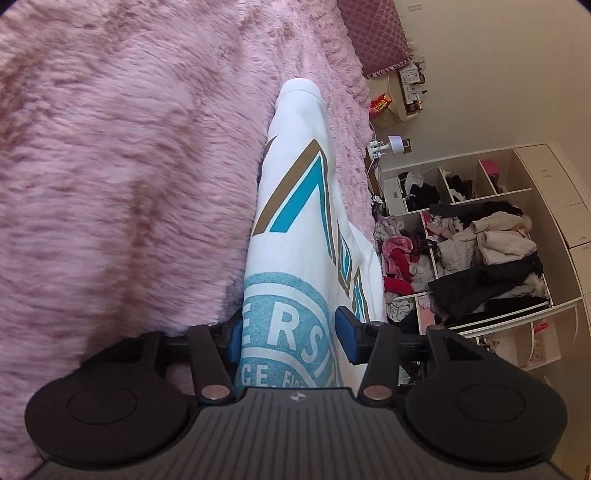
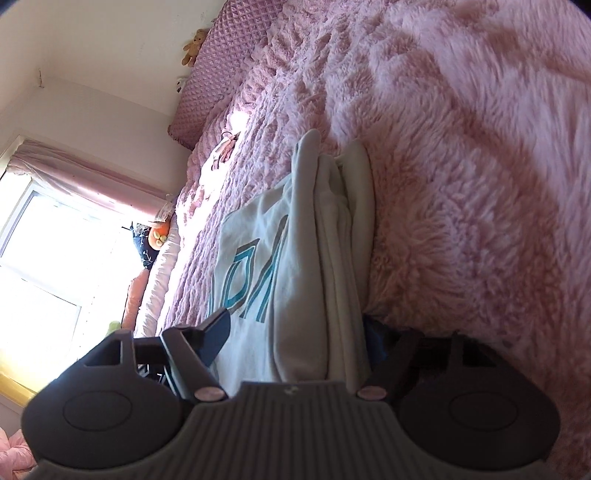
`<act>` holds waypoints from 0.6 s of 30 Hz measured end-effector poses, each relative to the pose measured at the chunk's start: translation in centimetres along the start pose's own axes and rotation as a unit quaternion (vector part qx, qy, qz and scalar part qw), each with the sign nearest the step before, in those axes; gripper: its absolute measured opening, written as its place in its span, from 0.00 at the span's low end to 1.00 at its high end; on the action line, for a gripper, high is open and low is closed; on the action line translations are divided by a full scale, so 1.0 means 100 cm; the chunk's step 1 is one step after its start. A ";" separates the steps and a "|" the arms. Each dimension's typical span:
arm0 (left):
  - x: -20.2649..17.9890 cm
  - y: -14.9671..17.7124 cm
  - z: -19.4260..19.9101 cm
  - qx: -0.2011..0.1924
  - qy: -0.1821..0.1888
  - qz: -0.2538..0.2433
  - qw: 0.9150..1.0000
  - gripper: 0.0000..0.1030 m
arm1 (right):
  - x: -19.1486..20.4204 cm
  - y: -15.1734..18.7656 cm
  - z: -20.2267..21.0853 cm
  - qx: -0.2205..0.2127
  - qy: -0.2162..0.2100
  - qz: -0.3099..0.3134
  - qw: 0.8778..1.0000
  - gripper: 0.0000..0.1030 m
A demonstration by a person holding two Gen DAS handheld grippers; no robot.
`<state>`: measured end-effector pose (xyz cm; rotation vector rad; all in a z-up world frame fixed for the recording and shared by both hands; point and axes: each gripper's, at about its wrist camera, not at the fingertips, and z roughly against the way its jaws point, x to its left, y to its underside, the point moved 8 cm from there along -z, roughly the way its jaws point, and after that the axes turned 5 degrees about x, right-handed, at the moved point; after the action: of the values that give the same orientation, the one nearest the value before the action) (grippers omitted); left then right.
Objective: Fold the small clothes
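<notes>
A folded white sweatshirt (image 1: 295, 184) with teal and brown letters and a light blue round seal lies on the fluffy pink blanket (image 1: 110, 147). My left gripper (image 1: 291, 336) straddles its near end. One blue pad (image 1: 234, 339) sits at the blanket side and the other pad (image 1: 347, 332) lies over the print, with a wide gap between them. In the right wrist view the same sweatshirt (image 2: 258, 240) shows its stacked folded layers. My right gripper (image 2: 295, 339) stands wide around that end; one finger (image 2: 218, 328) is off the cloth and the other is mostly hidden behind the folds.
The pink blanket (image 2: 461, 147) covers the whole bed. Quilted pillows (image 1: 373, 33) (image 2: 221, 74) lie at its head, with a teddy bear (image 2: 194, 46) beside one. Open shelves (image 1: 480, 240) stuffed with clothes stand past the bed edge. A bright window (image 2: 44, 240) is on the other side.
</notes>
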<state>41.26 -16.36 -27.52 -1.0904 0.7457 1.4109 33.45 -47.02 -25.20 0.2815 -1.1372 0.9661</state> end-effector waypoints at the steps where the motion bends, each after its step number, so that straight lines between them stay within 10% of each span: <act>1: 0.000 -0.001 -0.003 0.001 0.006 0.005 1.000 0.59 | 0.002 -0.001 -0.005 -0.001 -0.002 -0.001 1.000 0.71; 7: -0.001 -0.008 -0.023 0.022 0.009 0.014 1.000 0.54 | 0.009 -0.003 -0.027 -0.002 0.003 0.000 1.000 0.80; 12: -0.002 -0.005 -0.020 0.017 -0.011 0.012 1.000 0.31 | 0.008 -0.003 -0.027 -0.013 0.072 0.008 0.997 0.31; 18: -0.035 -0.003 -0.003 0.013 -0.014 -0.013 1.000 0.27 | 0.044 -0.005 -0.017 -0.027 0.103 0.007 0.994 0.26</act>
<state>41.36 -17.98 -24.38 -1.0546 0.7267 1.3878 35.28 -43.98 -22.02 0.1265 -0.9750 0.9517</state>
